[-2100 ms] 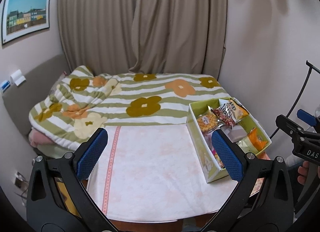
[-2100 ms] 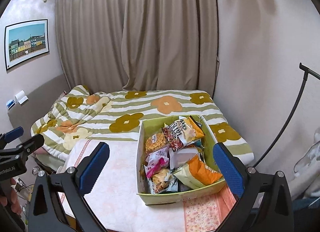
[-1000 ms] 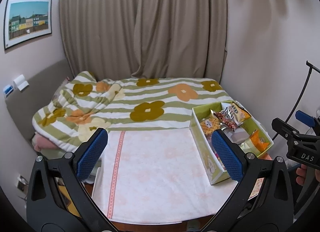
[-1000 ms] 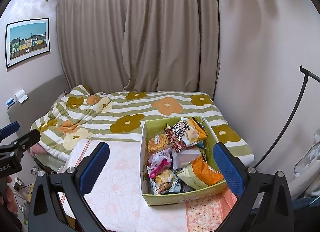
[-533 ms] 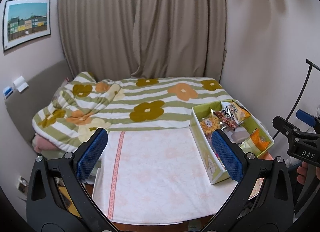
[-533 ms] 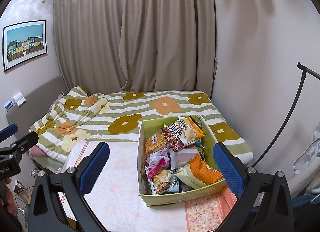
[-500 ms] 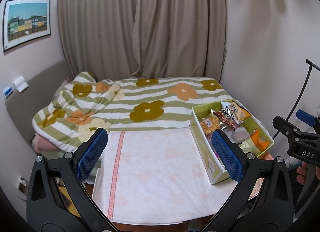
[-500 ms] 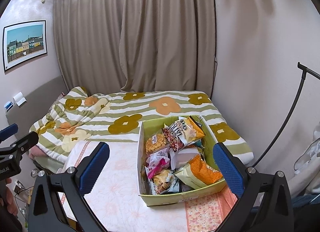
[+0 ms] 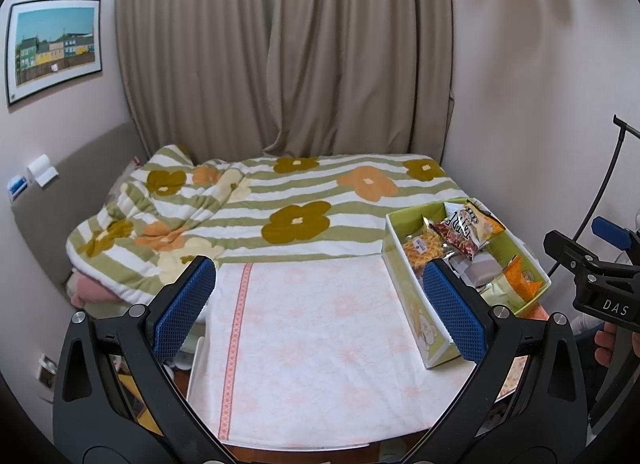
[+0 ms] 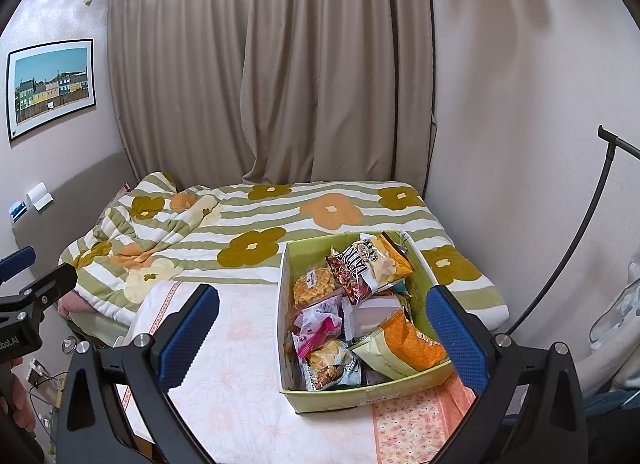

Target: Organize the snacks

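A green cardboard box (image 10: 352,398) (image 9: 426,324) full of snack bags stands on the right part of a table covered by a pale floral cloth (image 9: 316,340) (image 10: 236,380). On top lie a black-and-yellow chip bag (image 10: 366,264) (image 9: 466,223), an orange bag (image 10: 408,344), a pink packet (image 10: 316,324) and a round waffle snack (image 10: 314,286). My left gripper (image 9: 318,304) hovers open over the bare cloth, left of the box. Over the box's near half my right gripper (image 10: 320,328) is held open, with nothing between its fingers.
Behind the table is a bed with a green-striped flower quilt (image 9: 256,215) (image 10: 248,232), then beige curtains (image 10: 272,75). A thin black stand (image 10: 576,248) curves up by the right wall. A hand (image 9: 606,344) holds the other gripper at the right edge.
Both views have shifted only slightly. The grippers stay open and the box and snacks have not moved.
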`<state>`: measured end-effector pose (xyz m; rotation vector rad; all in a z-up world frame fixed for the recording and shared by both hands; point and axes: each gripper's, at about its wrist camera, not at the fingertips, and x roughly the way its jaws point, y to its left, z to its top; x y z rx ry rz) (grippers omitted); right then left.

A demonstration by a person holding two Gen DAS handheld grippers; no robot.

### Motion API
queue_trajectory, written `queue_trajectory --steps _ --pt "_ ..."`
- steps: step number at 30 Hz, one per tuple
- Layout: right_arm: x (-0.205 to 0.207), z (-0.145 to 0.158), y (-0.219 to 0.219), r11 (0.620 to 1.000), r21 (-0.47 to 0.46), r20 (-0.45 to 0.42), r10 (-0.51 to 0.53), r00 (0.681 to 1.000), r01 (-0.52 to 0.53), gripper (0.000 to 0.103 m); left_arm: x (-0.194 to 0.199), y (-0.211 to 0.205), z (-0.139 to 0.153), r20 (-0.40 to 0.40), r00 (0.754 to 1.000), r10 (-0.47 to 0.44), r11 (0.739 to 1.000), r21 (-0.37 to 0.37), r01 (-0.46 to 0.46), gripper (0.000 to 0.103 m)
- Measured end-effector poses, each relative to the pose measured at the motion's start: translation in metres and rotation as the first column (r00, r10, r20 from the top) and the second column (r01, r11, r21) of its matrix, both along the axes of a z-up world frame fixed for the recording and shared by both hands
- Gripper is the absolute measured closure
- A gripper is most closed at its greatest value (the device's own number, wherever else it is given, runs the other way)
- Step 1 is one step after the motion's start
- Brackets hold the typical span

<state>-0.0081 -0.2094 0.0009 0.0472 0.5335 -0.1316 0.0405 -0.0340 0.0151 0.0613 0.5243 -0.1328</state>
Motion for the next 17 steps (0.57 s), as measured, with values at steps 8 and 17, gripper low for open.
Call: queue_trajectory --steps 8,17 --pt "0.001 0.000 0.001 1.000 -0.001 -0.002 0.005 1.000 -0.005 0.000 -0.008 0.002 0.006 0.075 0.997 0.024 0.998 0.048 -0.028 0.000" --pt "0.002 -0.001 0.006 1.000 0.001 -0.016 0.008 1.000 -0.008 0.000 -0.014 0.011 0.005 0.095 0.995 0.003 0.998 0.055 -0.008 0.000"
